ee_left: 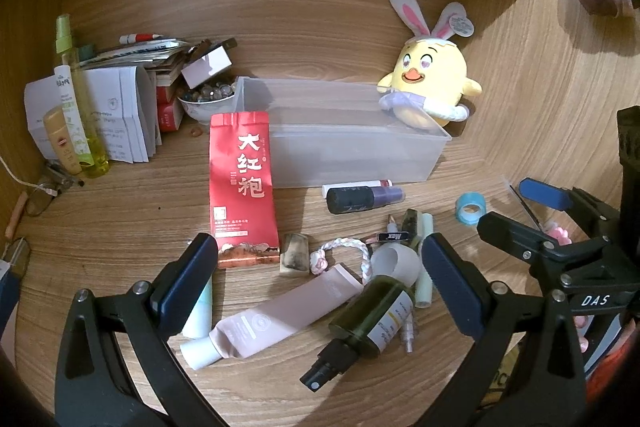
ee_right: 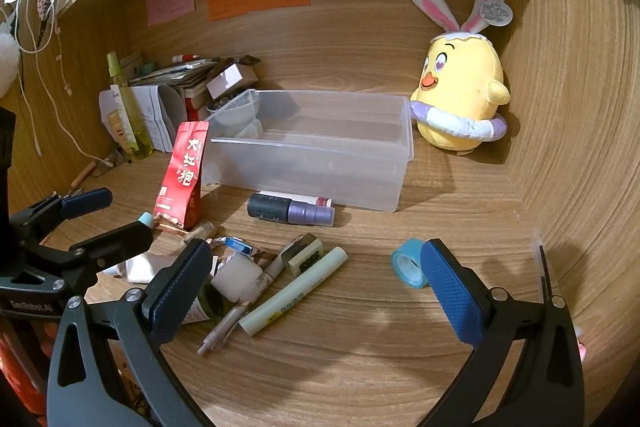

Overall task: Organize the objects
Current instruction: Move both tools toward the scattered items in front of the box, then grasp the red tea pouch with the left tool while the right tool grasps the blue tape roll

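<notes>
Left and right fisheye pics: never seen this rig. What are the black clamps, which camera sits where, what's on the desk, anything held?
There is no robot arm here. A person holds a two-finger gripper in each hand, and a fisheye camera on each one looks forward along its fingers.

In the left wrist view, the left gripper fills the bottom, and the right gripper shows at the right edge. The right wrist view shows the right gripper from its own camera.

Both sets of jaws stand wide open and hold nothing.

On the wooden desk lie an empty clear plastic bin, a red tea pouch, a pink tube, a dark green spray bottle, a pale green marker, a blue tape roll and a purple bottle with a black cap. A yellow chick plush sits behind the bin.
</notes>
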Action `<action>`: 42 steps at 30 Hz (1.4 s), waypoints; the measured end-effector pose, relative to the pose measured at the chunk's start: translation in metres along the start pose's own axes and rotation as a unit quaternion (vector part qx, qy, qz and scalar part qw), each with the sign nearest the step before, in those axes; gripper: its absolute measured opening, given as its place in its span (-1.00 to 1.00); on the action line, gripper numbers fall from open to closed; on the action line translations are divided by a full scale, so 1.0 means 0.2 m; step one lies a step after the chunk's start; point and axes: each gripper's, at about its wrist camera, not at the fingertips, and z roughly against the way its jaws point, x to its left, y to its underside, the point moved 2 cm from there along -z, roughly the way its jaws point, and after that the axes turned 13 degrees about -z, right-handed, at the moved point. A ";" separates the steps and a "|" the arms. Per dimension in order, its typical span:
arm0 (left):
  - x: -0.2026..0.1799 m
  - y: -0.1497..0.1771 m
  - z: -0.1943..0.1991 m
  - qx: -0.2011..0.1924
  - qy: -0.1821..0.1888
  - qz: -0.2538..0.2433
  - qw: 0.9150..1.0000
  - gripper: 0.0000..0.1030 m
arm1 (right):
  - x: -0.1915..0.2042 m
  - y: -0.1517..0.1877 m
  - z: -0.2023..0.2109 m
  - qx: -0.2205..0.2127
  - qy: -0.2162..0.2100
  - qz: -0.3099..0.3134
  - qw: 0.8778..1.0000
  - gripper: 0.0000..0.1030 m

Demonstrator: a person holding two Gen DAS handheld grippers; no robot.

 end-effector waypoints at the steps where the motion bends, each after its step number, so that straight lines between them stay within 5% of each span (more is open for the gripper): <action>1: 0.00 0.00 0.00 0.000 0.000 -0.001 1.000 1.00 | 0.00 0.00 0.00 0.001 -0.001 -0.001 1.000 1.00; 16: 0.04 -0.02 -0.07 0.014 0.010 0.001 1.000 1.00 | -0.05 -0.03 -0.09 0.015 0.001 -0.016 1.000 1.00; 28: 0.25 -0.09 -0.27 0.076 -0.026 0.004 0.997 1.00 | -0.27 -0.07 -0.21 0.037 0.040 -0.065 0.996 1.00; 37: 0.31 -0.05 -0.46 0.134 -0.004 0.019 0.991 1.00 | -0.43 -0.06 -0.30 0.063 0.062 -0.076 0.993 0.99; 42: 0.31 -0.05 -0.47 0.134 -0.003 0.020 0.991 0.99 | -0.46 -0.05 -0.32 0.077 0.040 -0.085 0.993 0.70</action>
